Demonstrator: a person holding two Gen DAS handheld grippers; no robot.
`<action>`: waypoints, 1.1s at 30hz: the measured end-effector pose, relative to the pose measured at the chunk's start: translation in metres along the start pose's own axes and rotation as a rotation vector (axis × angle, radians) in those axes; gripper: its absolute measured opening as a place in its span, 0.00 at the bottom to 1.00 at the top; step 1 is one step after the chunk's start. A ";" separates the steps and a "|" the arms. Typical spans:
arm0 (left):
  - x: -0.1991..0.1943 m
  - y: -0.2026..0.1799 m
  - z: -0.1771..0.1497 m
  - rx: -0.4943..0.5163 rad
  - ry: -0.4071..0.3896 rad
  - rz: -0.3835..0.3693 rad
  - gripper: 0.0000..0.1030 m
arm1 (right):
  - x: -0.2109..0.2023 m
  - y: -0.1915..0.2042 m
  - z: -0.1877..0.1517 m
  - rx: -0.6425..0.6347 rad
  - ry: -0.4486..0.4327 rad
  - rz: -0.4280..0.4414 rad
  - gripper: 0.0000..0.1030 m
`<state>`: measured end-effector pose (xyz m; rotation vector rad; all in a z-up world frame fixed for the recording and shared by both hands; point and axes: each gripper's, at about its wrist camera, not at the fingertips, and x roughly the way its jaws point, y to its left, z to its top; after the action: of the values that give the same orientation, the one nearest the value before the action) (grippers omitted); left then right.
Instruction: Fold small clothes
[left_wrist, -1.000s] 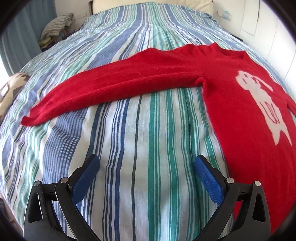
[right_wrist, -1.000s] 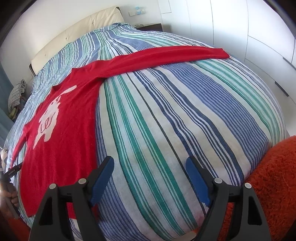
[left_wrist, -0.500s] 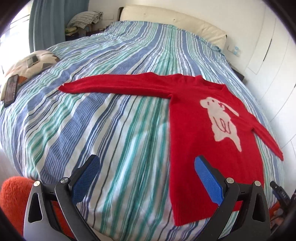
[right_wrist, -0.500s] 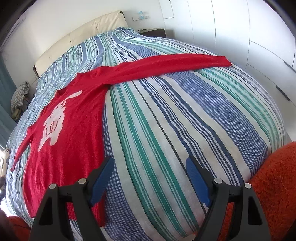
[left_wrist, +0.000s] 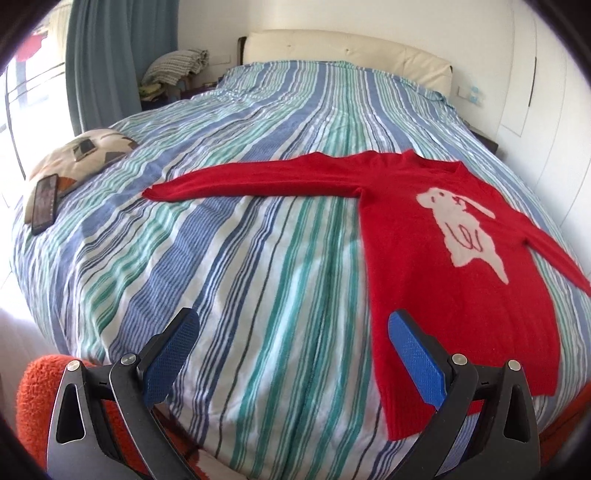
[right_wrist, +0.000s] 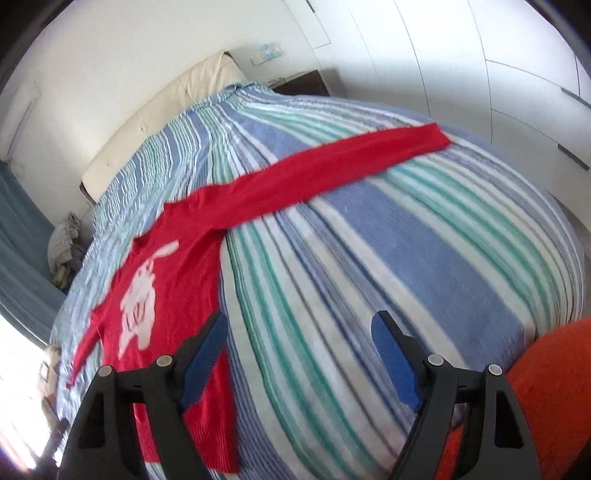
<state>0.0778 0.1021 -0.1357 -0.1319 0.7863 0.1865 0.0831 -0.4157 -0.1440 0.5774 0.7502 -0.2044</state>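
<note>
A small red sweater (left_wrist: 424, 258) with a white animal figure lies flat, sleeves spread, on the striped bed cover (left_wrist: 240, 258). It also shows in the right wrist view (right_wrist: 177, 288), one sleeve stretching up to the right. My left gripper (left_wrist: 291, 343) is open and empty, held above the bed's near edge, left of the sweater's hem. My right gripper (right_wrist: 299, 350) is open and empty above the near edge, right of the sweater's body.
A patterned cushion (left_wrist: 74, 155) with a phone (left_wrist: 44, 203) lies at the bed's left edge. An orange fluffy rug (left_wrist: 40, 398) lies below the near edge, also seen in the right wrist view (right_wrist: 546, 387). White wardrobe doors (right_wrist: 498, 74) stand to the right.
Both grippers have pulled back and up from the bed, so more of the sweater and room shows. The right view has swung and blurred. The sweater has not moved.
</note>
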 end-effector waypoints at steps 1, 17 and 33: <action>0.002 0.003 -0.001 -0.007 0.008 0.006 0.99 | -0.002 -0.011 0.017 0.025 -0.019 0.015 0.77; 0.029 0.000 -0.008 0.010 0.070 0.095 0.99 | 0.103 -0.178 0.144 0.625 -0.022 0.208 0.65; 0.046 0.005 -0.013 -0.030 0.124 0.065 0.99 | 0.071 0.048 0.238 -0.077 -0.076 0.079 0.04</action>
<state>0.0994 0.1097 -0.1781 -0.1479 0.9123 0.2532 0.2912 -0.5081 -0.0331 0.5226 0.6575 -0.1238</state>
